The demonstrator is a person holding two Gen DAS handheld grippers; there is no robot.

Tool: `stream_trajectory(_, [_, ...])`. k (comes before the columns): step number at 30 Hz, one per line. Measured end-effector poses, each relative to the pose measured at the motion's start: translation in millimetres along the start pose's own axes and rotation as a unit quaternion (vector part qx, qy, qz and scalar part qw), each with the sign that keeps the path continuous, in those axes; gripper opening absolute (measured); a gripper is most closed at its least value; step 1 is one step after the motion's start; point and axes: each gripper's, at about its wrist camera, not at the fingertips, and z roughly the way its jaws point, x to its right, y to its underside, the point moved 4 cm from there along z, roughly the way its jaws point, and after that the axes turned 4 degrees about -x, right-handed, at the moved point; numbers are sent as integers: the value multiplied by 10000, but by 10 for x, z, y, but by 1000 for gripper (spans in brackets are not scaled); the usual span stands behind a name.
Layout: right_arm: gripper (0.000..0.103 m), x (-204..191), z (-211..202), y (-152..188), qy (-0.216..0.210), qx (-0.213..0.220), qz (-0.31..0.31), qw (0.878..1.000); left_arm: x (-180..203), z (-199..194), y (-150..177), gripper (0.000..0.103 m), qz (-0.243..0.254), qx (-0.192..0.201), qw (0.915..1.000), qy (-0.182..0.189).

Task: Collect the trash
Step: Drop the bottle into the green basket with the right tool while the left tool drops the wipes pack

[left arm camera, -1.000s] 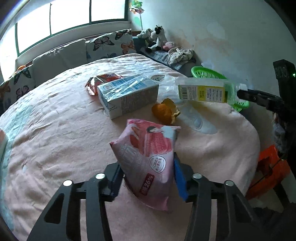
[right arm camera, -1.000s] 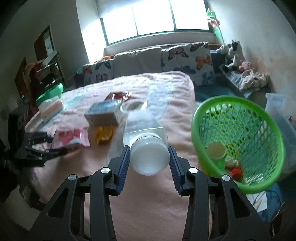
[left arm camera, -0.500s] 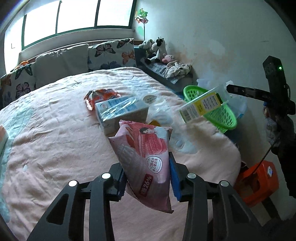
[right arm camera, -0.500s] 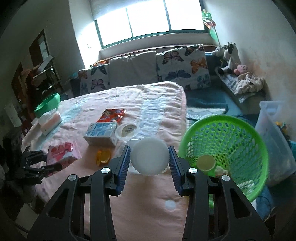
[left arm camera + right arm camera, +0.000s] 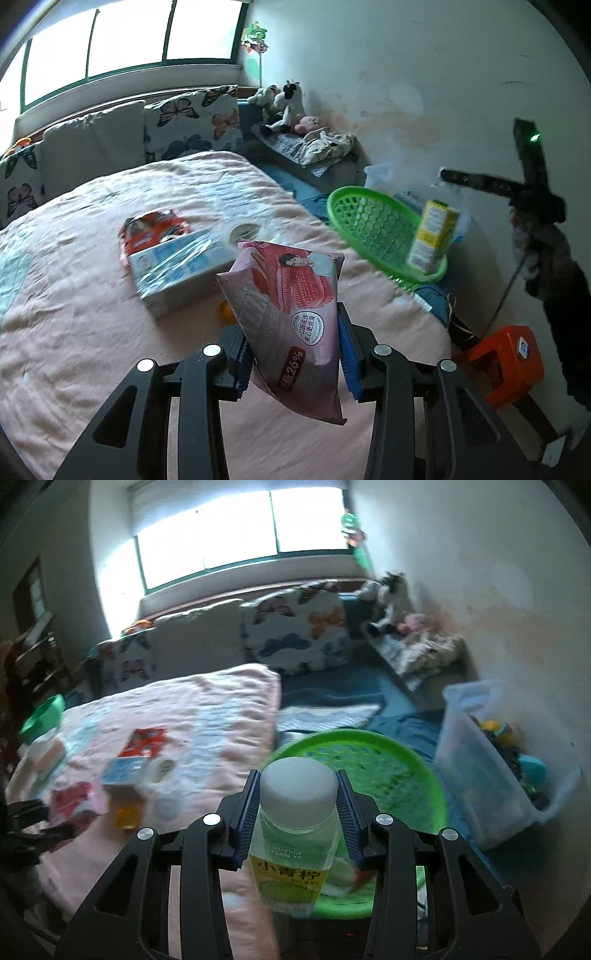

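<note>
Right wrist view: my right gripper (image 5: 299, 814) jaws clamp the clear yellow-labelled plastic bottle (image 5: 291, 845) above the green mesh basket (image 5: 424, 775). My left gripper (image 5: 291, 360) jaws pinch the pink plastic packet (image 5: 291, 321); gripped so low, it could slide free.

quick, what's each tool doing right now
left tool: closed on the pink packet
right tool: closed on the clear bottle

The packet (image 5: 295, 317) hangs between my left fingers (image 5: 347, 358) above the bed (image 5: 74, 332); the box (image 5: 173, 273) lies at ten o'clock, the basket (image 5: 373, 225) at two o'clock, off the bed's edge.
</note>
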Motion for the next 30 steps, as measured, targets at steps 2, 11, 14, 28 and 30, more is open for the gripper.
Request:
stream_trajectory(2, [41, 142, 49, 26, 46, 43, 165, 9998, 63, 42, -58, 39, 36, -1, 10000, 35])
stream_trajectory(11, [41, 575, 322, 78, 160, 156, 779, 9967, 270, 245, -278, 39, 161, -63, 9997, 166])
stream_trajectory(14, [41, 598, 521, 167, 315, -16, 716, 9969, 342, 322, -322, 39, 207, -97, 9995, 202])
stream_trajectory(28, [45, 644, 1139, 546, 578, -701, 618, 9939, 573, 655, -583, 39, 317, -227, 9985, 393])
stream_trajectory(30, [50, 677, 1103, 551, 586, -671, 678, 9937, 638, 705, -626, 39, 330, -250, 9982, 438])
